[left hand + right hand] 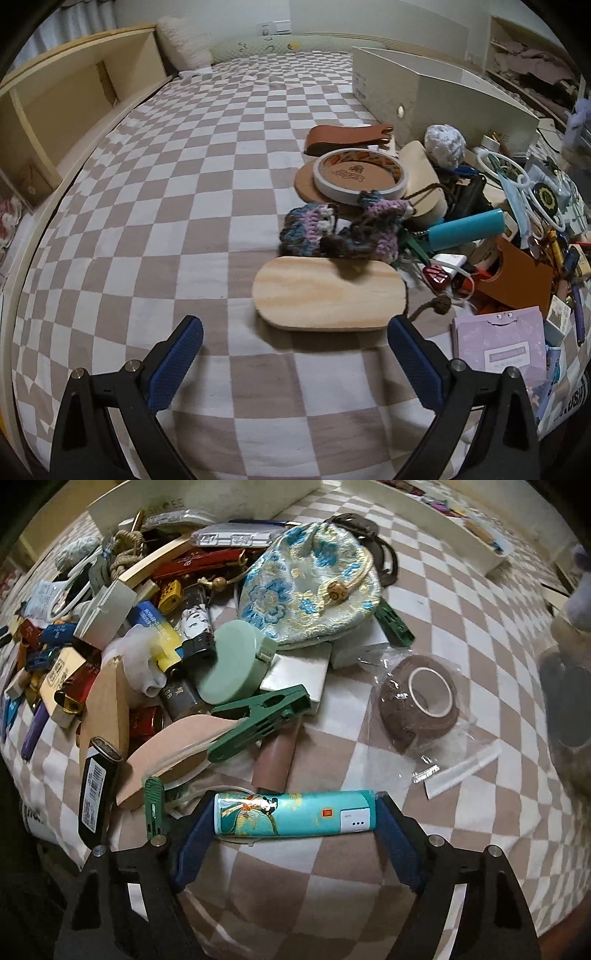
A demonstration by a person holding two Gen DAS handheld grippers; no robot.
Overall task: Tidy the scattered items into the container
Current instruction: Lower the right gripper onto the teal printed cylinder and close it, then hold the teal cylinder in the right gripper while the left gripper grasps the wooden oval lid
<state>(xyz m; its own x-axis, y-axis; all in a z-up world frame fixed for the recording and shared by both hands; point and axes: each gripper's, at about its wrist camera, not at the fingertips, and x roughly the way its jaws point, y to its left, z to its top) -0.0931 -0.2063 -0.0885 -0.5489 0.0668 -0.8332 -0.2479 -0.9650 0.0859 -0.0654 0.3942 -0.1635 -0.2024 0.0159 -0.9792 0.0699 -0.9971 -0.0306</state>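
Note:
In the right wrist view a teal printed tube [295, 814] lies crosswise on the checkered bedspread, with my right gripper [295, 818] shut on it, one blue pad at each end. The pile of scattered items fills the upper left, with a floral pouch [310, 583] and a green clip [258, 720]. A white box [221, 502] stands behind the pile. In the left wrist view my left gripper [295, 354] hangs open above bare cloth, just short of an oval wooden board [325, 295]. The white box [443, 96] stands at the back right.
A brown tape roll in a clear wrapper [421, 701] lies right of the pile. A crochet piece [332, 229], a tape ring [360, 175] and a blue lighter [465, 230] lie beyond the board. A wooden shelf [74, 103] borders the bed on the left.

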